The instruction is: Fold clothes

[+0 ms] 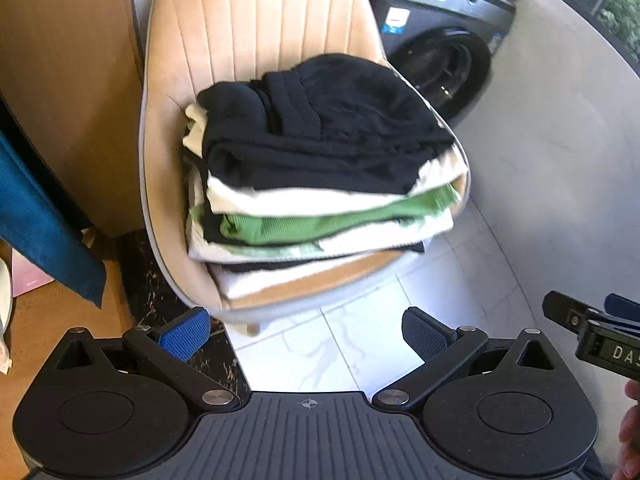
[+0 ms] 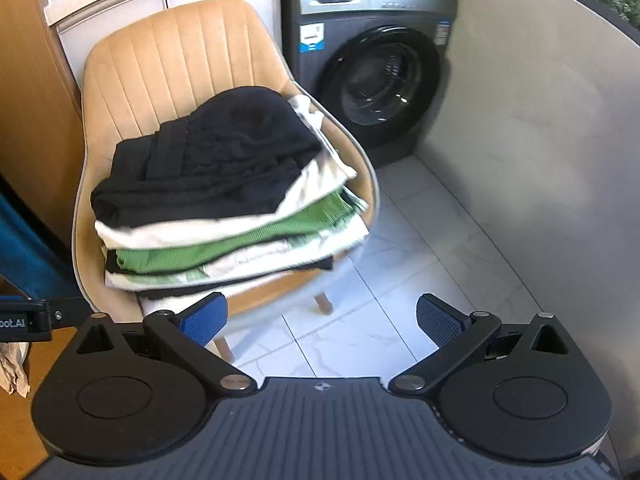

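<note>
Resting on a tan chair [image 2: 168,52], folded clothes [image 2: 224,200] face a washing machine [image 2: 372,64].

Lowest garments [image 1: 256,280] buried, indistinct

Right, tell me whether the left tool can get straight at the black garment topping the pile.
Probably yes: the left tool is open and empty, the black garment lies uncovered on top of the pile on the tan chair, with only bare floor between.

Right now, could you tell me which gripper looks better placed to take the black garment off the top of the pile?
Probably the left gripper: the black garment lies straight ahead of it. From the right gripper, equally open and empty, it sits off to the left.
</note>
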